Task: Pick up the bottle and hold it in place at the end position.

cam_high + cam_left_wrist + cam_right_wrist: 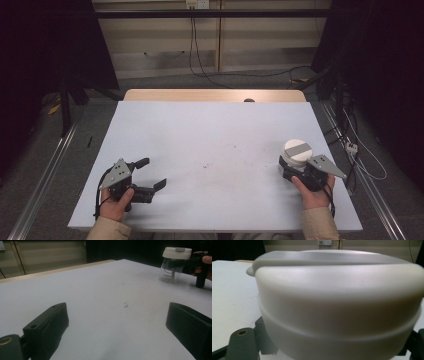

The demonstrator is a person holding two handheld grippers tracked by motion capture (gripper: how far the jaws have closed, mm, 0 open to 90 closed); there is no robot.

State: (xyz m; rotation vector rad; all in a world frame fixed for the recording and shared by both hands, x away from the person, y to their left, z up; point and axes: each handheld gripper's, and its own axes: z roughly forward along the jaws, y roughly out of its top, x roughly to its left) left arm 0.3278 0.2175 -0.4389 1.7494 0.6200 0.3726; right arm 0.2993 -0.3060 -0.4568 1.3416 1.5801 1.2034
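A clear jar (297, 151) with a white lid stands near the right edge of the white tabletop (210, 130). My right gripper (293, 168) is shut on the jar's body just under the lid, reaching it from the near side. In the right gripper view the lid (337, 297) looms very close, with one dark finger (244, 345) at its lower left. At the near left my left gripper (153, 173) rests open on the table with nothing between its jaws. From the left gripper view (117, 325) the jar (172, 270) stands far off at the upper right.
A wooden table edge (215, 95) shows beyond the white top. Cables (210, 75) trail over the floor behind the table, and more hang at the right (360, 150). Metal rails (45, 175) run along both sides. A few dark specks (125, 305) mark the middle of the tabletop.
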